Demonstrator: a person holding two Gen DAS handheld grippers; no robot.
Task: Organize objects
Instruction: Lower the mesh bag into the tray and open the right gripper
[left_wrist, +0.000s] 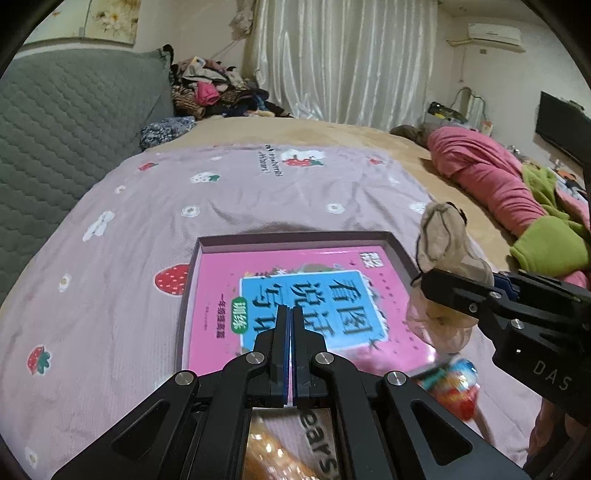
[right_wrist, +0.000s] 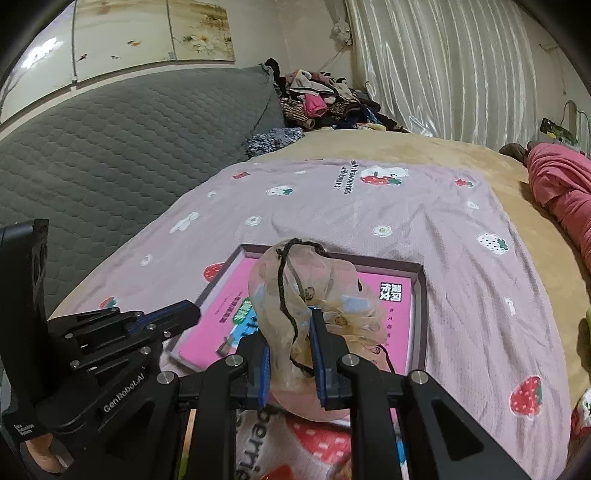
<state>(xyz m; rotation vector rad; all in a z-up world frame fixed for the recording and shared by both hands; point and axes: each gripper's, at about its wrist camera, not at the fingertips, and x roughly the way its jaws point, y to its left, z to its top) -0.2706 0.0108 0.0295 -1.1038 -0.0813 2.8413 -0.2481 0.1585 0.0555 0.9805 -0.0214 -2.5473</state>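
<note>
In the right wrist view the right gripper (right_wrist: 291, 343) fills the lower centre, its blue-padded jaws clamped on a sheer drawstring pouch (right_wrist: 314, 295) printed with small biscuits, a dark cord trailing down its front. The pouch hangs just over the near edge of a shallow grey box (right_wrist: 421, 295) that holds a pink workbook (right_wrist: 388, 291). The step in hand looks like carrying the pouch into that box. To do it well, bring it further over the book before lowering, so the loose fabric and cord land inside the rim rather than draped across it, and let go only once the pouch rests on the cover.

The left gripper (left_wrist: 290, 314) sits at the bottom centre of its own view, jaws pressed together with nothing between them, hovering over the workbook (left_wrist: 295, 295).

Only the left view shows a blurred colourful packet (left_wrist: 454, 387) at the lower right beside the box's near corner, and, far off at the right, someone lying in pink clothing (left_wrist: 491, 173). Only the right view shows the cord and the print on the pouch clearly; further back, both show the strawberry sheet (right_wrist: 332, 206) and a clothes pile
</note>
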